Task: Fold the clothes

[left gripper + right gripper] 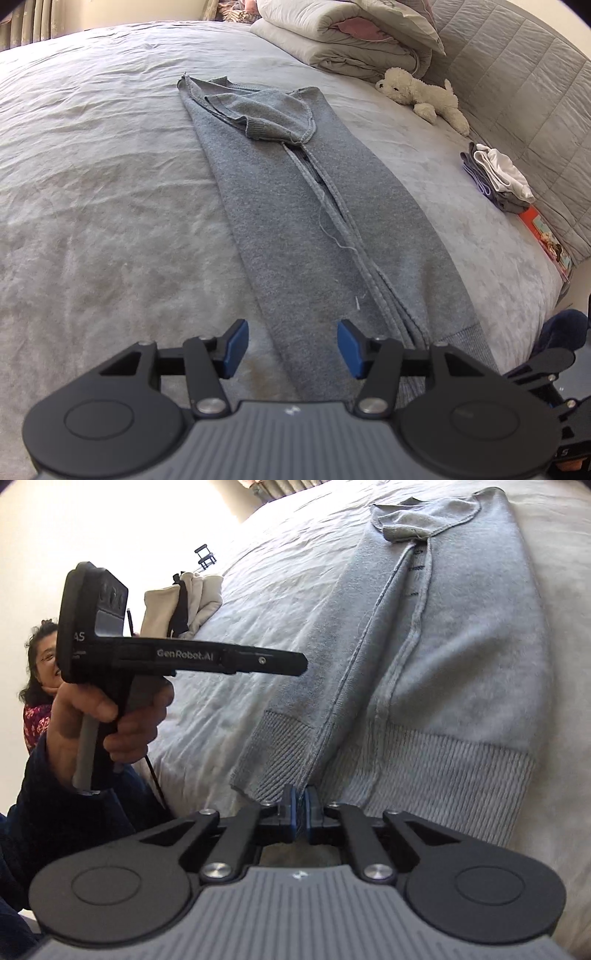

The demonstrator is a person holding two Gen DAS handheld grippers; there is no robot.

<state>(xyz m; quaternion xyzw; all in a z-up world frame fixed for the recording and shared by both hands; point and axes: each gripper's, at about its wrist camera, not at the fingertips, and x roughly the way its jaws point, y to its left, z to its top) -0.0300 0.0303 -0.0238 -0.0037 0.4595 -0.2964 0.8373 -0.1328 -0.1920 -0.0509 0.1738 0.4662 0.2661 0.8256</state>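
Observation:
A grey sweater [306,206] lies lengthwise on the bed, both sides folded in to the middle, a sleeve bunched near its collar. My left gripper [291,345] is open and empty, hovering over the near left edge of the sweater's hem end. In the right wrist view the sweater [443,657] fills the right side, ribbed hem nearest. My right gripper [300,805] is shut on the ribbed hem [280,771] at the edge of the inner folded flap. The left gripper [301,664] shows there from the side, held in a hand above the bed.
The bed sheet [110,184] is pale grey and wrinkled. A rolled duvet [343,33], a white plush dog [421,96], a small stack of folded clothes [498,177] and an orange book [546,236] lie along the headboard side. A beige bag [184,602] sits beyond the bed.

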